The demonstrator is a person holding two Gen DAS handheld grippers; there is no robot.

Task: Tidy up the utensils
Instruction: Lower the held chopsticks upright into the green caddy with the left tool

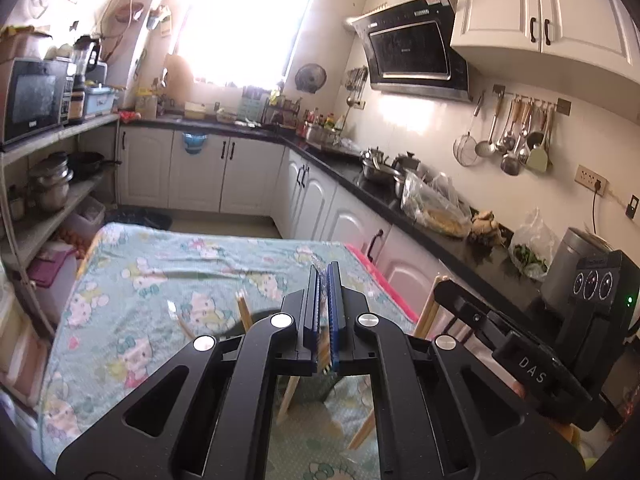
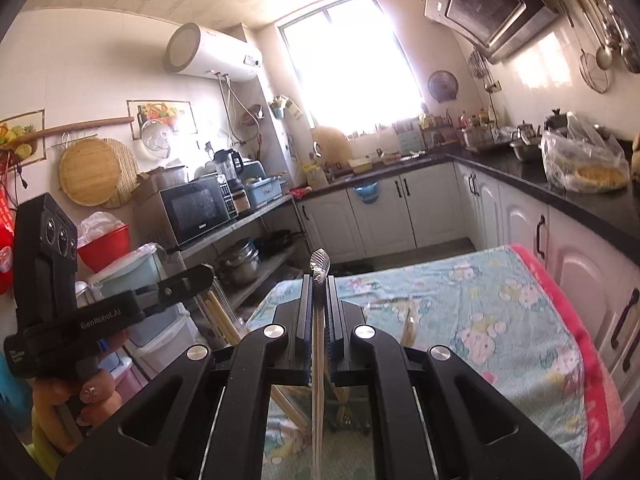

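A clear-wrapped pair of wooden chopsticks (image 2: 319, 360) ran lengthwise between the closed jaws of the right gripper (image 2: 319, 288), its long axis following the fingers, the crinkled wrapper tip (image 2: 320, 264) poking out past the fingertips toward the far kitchen wall. The left gripper (image 1: 323, 276) was likewise clamped on a second wrapped pack (image 1: 325, 344), aligned with its fingers and pointing away. Below both, on a table under a pale green cartoon-print cloth (image 1: 160, 280), two more wrapped chopstick packs lay loose: one (image 1: 244, 310) just left of the left gripper's fingers, another (image 1: 178, 318) further left. Each gripper appeared at the edge of the other's view, held side by side above the table.
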